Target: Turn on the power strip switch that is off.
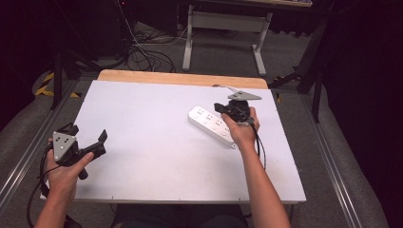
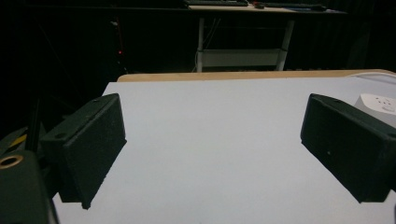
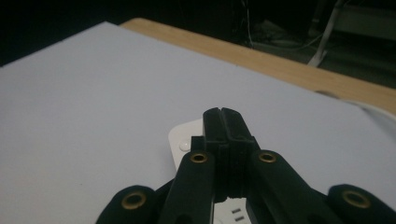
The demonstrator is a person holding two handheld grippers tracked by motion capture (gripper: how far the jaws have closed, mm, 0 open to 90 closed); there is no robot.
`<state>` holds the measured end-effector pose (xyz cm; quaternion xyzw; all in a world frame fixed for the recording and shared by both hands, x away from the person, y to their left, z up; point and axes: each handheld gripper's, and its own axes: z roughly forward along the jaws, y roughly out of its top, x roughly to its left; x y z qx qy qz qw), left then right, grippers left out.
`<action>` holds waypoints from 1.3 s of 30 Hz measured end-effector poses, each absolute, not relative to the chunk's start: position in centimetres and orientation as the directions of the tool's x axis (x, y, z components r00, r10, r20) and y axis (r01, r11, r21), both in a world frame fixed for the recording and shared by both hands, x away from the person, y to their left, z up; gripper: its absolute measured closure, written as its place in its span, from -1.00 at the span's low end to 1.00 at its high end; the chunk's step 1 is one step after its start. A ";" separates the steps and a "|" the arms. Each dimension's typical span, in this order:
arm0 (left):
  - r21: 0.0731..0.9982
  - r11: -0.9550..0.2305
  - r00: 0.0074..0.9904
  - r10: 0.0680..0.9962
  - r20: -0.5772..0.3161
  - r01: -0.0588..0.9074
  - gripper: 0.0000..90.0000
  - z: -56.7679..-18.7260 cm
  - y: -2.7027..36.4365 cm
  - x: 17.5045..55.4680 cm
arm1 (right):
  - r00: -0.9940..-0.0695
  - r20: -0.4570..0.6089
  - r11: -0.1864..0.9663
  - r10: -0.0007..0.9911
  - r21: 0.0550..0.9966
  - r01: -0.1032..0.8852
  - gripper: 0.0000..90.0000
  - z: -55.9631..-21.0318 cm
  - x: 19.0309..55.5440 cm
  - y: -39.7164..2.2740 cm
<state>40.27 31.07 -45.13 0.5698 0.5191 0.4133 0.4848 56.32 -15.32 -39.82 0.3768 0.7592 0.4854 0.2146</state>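
Note:
A white power strip [image 1: 211, 125] lies slantwise on the white table top, right of centre. Its near end is hidden under the person's right hand. My right gripper [image 1: 219, 107] hovers just above the strip, jaws shut with nothing between them. In the right gripper view the shut jaws [image 3: 222, 115] point over the strip's end [image 3: 187, 140], whose sockets show below. My left gripper [image 1: 102, 137] rests at the table's left front edge, open and empty. In the left gripper view its two black pads [image 2: 95, 142] stand wide apart, and a corner of the strip [image 2: 379, 103] shows at the far right.
The white board [image 1: 157, 142] lies on a wooden table whose far edge [image 1: 180, 77] shows as a tan strip. Behind it are a white desk frame [image 1: 223, 35] and cables on the floor [image 1: 142, 54]. Metal rails run along both sides of the table.

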 end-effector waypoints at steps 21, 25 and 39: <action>0.986 0.016 0.113 0.993 -0.035 0.164 -0.84 -44.8 30.6 40.1 | -0.499 0.138 -0.091 0.856 0.989 0.118 1.00 -42.7 45.0 -28.6; 0.986 0.021 0.110 0.993 -0.039 0.164 -0.84 -44.8 30.8 40.2 | -0.470 0.094 -0.048 0.878 0.993 0.109 1.00 -43.1 44.5 -29.1; 0.987 0.026 0.112 0.993 -0.045 0.161 -0.84 -44.7 30.9 40.2 | -0.479 0.074 -0.030 0.875 0.995 0.100 0.89 -43.5 44.4 -29.1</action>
